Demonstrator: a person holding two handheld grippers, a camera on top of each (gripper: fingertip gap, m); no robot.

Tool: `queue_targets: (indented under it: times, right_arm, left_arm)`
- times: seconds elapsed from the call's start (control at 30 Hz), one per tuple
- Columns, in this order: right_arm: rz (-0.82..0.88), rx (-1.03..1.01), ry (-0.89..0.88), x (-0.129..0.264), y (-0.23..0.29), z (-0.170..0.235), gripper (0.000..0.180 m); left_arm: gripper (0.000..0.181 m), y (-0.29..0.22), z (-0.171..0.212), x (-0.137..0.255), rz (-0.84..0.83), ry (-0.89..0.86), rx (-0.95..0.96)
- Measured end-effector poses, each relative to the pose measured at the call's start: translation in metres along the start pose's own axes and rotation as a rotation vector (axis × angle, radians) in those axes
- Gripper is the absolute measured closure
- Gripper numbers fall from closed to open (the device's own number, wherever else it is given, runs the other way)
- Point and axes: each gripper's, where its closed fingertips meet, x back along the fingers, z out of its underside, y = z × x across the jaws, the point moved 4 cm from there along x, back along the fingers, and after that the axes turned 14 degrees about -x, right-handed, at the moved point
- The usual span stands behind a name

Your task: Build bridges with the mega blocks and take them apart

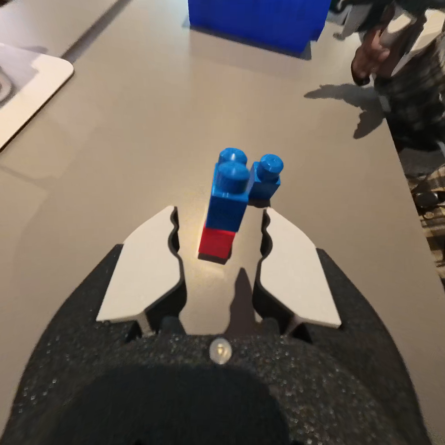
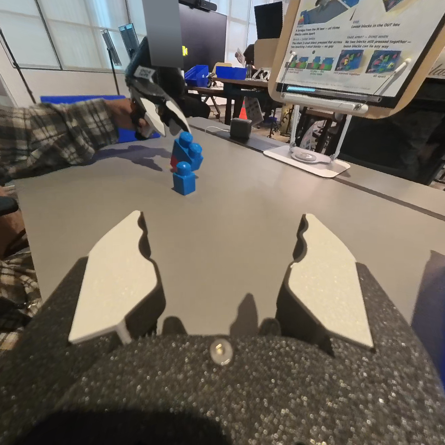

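A blue two-stud block (image 1: 226,209) sits on a red one-stud block (image 1: 216,243) on the grey table (image 1: 144,144). A single blue one-stud block (image 1: 265,183) stands just right of them. My left gripper (image 1: 220,212) is open, with its fingertips on either side of the blue-on-red stack and not closed on it. In the right wrist view the left gripper (image 2: 175,132) hovers just above the stack, whose blue block (image 2: 186,150) leans over the red one (image 2: 173,161). The single blue block (image 2: 184,179) stands in front. My right gripper (image 2: 222,215) is open and empty, well short of the blocks.
A blue box (image 1: 257,24) stands at the far end of the table. A stand (image 2: 305,159) holding an instruction sheet (image 2: 349,48) is at the right, with a dark cube (image 2: 240,127) beside it. A plaid-sleeved arm (image 2: 48,130) reaches in from the left. Spacing between my two grippers at the tips: around 35 centimeters. My right tips are about 20 centimeters from the single blue block (image 2: 184,179), my left tips only 12 centimeters.
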Motion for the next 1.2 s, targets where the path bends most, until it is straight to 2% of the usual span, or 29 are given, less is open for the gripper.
queue_targets:
  times: [0.17,0.53,0.87,1.1,1.2]
  right_arm:
    - [-0.003,0.004,0.011,-0.002,0.0,0.0,0.063]
    - [-0.001,-0.003,-0.002,-0.001,-0.001,0.0,0.063]
    - [0.007,-0.009,-0.02,0.006,-0.003,0.001,0.063]
    - [0.02,-0.011,-0.032,0.013,-0.006,-0.001,0.063]
    - [0.02,-0.015,-0.032,0.014,-0.006,-0.001,0.063]
  left_arm:
    - [0.112,-0.008,0.01,-0.015,-0.036,-0.009,-0.004]
    - [0.115,-0.013,-0.042,-0.038,-0.08,0.086,-0.041]
    - [0.121,-0.015,-0.048,-0.066,-0.141,0.313,0.054]
    - [0.122,-0.009,-0.044,-0.081,-0.142,0.371,0.104]
    - [0.129,-0.008,-0.038,-0.087,-0.119,0.381,0.111]
